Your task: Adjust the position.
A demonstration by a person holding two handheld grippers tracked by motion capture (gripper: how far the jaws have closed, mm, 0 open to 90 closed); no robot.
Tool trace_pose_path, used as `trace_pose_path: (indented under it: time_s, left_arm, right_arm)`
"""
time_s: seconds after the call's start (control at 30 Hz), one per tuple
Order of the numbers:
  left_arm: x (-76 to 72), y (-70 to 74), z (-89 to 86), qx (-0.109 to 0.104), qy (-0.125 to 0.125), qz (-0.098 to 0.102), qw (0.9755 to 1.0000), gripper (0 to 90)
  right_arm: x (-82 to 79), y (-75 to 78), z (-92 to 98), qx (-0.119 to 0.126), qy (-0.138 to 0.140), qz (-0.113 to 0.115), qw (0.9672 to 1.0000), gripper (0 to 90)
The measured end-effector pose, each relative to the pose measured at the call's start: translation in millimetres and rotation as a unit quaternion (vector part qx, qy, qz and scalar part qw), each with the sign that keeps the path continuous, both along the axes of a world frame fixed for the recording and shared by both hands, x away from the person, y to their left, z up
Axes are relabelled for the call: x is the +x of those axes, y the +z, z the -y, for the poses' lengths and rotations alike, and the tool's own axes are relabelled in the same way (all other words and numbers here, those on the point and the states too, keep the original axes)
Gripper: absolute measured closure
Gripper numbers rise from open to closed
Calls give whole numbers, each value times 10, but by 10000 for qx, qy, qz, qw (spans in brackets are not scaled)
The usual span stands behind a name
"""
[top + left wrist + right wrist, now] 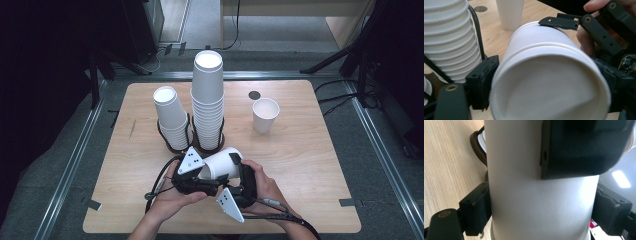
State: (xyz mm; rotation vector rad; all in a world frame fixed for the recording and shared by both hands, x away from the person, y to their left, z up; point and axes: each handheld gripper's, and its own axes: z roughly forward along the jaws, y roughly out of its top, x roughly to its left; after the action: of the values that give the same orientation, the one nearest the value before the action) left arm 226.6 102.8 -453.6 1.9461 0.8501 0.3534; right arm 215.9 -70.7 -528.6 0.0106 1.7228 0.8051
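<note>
**Two grippers, one pair of nested cups**

Hands and forearms come in at the bottom of the high view, and between them nested paper cups [221, 163] lie on their side, lifted off the wooden surface [300, 170]. Both grippers hold them. Seen along the left gripper [196, 176], its fingers [482, 80] press either side of the cups near the closed bottom, which faces that camera; a seam ring further along the wall suggests one cup sleeved inside another. In the right gripper view, the right gripper [239, 176] has its fingers [475, 208] clamped across the white wall nearer the open mouth.

What matters next is the cups' long axis: it runs from the left gripper, at the base, up and away to the right, toward the rim. Judging by that, pulling the two hands apart along this line would separate the cups. Behind stand a tall stack [207, 100] and a short stack [171, 117] in holders, and a lone cup [265, 115] sits well apart to the right
</note>
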Motion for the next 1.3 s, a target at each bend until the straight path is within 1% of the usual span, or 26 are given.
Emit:
trace_pose_path:
  time_s: [0.2,0.27,0.37,0.43,0.6,0.67,0.7,0.77,0.83,1.0,1.13,1.17,1.3]
  left_arm:
    - [10,-3,4,23,-17,-27,10000,190]
    - [4,-6,9,50,-12,23,10000,194]
    - [0,-7,11,77,-3,21,10000,200]
    - [-2,-13,14,107,-35,65,9999,205]
    - [20,-41,-8,86,-101,13,9999,217]
    - [23,-50,-2,68,-46,5,10000,219]
    - [24,-52,-1,90,-38,18,10000,220]
    - [25,-56,0,110,-15,43,9999,220]
    - [29,-59,-9,103,-10,56,9999,221]
    - [39,-64,-21,92,53,85,9999,223]
    - [56,-62,-63,19,190,139,9997,223]
    - [61,-61,-74,-17,210,120,9997,223]
    - [76,-58,-114,-40,266,136,9995,223]
  right_arm:
    - [5,-7,0,-11,-17,3,10000,133]
    - [6,-13,-5,-18,-36,14,10000,129]
    - [6,-20,-13,-6,-53,4,10000,123]
    - [7,-23,-18,-26,-57,23,10000,116]
    - [6,-37,-32,-100,-71,-9,9999,94]
    - [9,-49,-42,-153,-94,14,9998,86]
    - [4,-54,-47,-156,-90,13,9998,65]
    - [-7,-56,-53,-190,4,-45,9998,23]
    - [-18,-53,-53,-155,65,-63,9998,14]
    - [-32,-32,-45,-73,140,-209,9997,0]
    - [-46,-23,-36,-79,189,-200,9996,0]
    - [-55,-23,-35,-53,195,-226,9995,0]
    - [-78,-6,-41,-39,266,-206,9994,0]
